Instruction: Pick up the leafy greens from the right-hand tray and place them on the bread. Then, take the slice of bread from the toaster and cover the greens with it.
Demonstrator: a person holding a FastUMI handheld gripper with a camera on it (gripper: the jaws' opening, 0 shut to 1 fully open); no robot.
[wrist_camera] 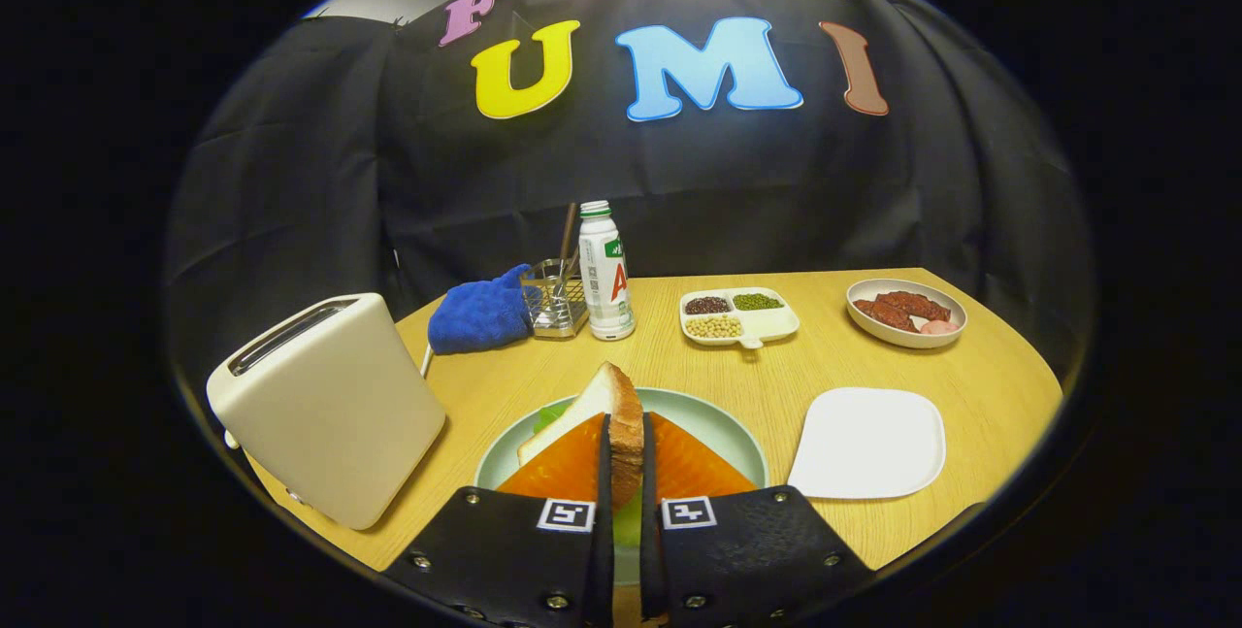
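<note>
Bread slice [621, 419] clamped between both fingers of gripper [622, 492], held on edge over pale green plate [723, 419]. White crumb face turned toward toaster side, brown crust along top and front edge. Long axis running forward away from fingers, far corner tipped up. Leafy greens [550, 414] peeking out on plate just left of slice, more green low between fingers. Cream toaster [330, 405] left of plate, slots up. White square tray [868, 444] right of plate. Beyond plate: blue cloth [482, 314], wire holder [555, 303], white bottle [605, 271], divided dish of beans [739, 315], bowl of meat [906, 312]. All on wooden table [980, 385].
</note>
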